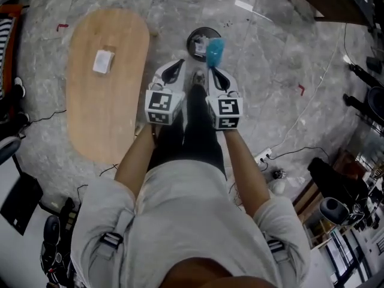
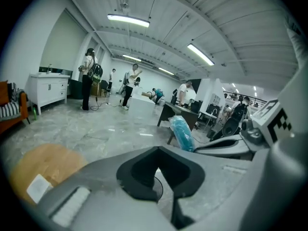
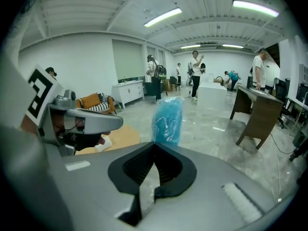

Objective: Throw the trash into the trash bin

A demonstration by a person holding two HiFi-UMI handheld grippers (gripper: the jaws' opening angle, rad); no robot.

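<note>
A crumpled blue plastic bag point(image 1: 215, 51) point(image 3: 167, 121) sticks out past the tips of my right gripper point(image 1: 211, 69) point(image 3: 155, 143), which is shut on its lower end. The bag hangs over the right rim of a round black trash bin point(image 1: 192, 38) on the marble floor. My left gripper point(image 1: 179, 62) point(image 2: 156, 149) is held close beside the right one, its jaws shut with nothing between them. From the left gripper view the bag point(image 2: 183, 133) shows to the right, above the right gripper's body.
A low oval wooden table point(image 1: 114, 107) stands to the left with a white tissue packet point(image 1: 103, 61) on it. Cables and a power strip point(image 1: 264, 156) lie on the floor at the right. A dark desk point(image 3: 255, 117) and several people stand further off.
</note>
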